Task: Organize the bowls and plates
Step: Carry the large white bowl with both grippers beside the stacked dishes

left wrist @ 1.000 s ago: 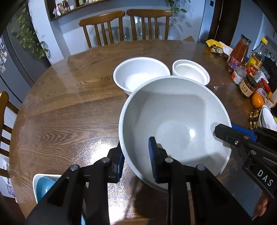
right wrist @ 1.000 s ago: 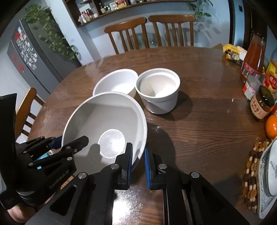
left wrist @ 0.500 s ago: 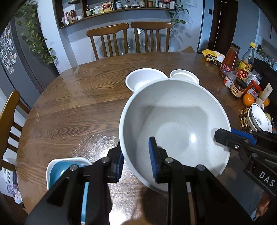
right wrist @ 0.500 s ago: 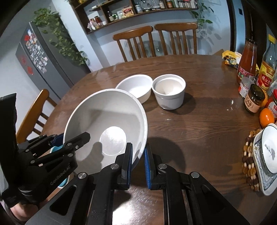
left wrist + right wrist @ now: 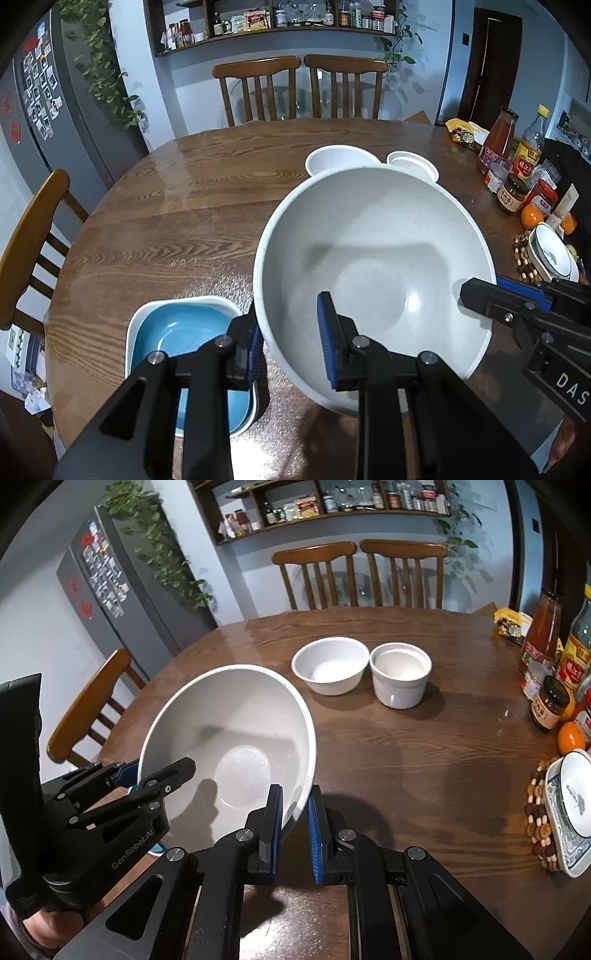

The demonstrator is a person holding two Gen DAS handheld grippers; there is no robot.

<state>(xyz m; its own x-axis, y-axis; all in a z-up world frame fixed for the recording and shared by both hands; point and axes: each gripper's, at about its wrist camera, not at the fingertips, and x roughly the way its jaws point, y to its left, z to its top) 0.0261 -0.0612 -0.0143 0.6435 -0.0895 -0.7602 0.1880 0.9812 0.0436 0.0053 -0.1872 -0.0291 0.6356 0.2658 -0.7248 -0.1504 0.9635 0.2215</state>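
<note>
left gripper (image 5: pixel 291 345) is pinching the near-left rim of the big bowl (image 5: pixel 373 266), one pad inside the wall, one outside. right gripper (image 5: pixel 295 827) is clamping the opposite rim the same way, its pads nearly together on the thin edge. between the two grips the big bowl is hanging clear of the table (image 5: pixel 166 221), tilted toward the cameras.

in the left view, the blue dish (image 5: pixel 184 339) is lying at 8 o'clock from the big bowl, close under its lower edge. the white bowl (image 5: pixel 330 670) and the cup (image 5: pixel 400 674) are sitting side by side, almost touching, at 12 o'clock beyond the big bowl. jars (image 5: pixel 550 701), bottles (image 5: pixel 543 631) and an orange (image 5: pixel 570 738) are crowding the table's 3 o'clock edge in the right view, with a patterned dish (image 5: pixel 572 805) at 4 o'clock.

risks, as judged: both grips are narrow contacts on a smooth glazed rim, so the big bowl may be slipping or pivoting if the hands are drifting apart or rolling unevenly. a drop may be striking the blue dish and chipping both. swinging toward 3 o'clock may be toppling the jars.
</note>
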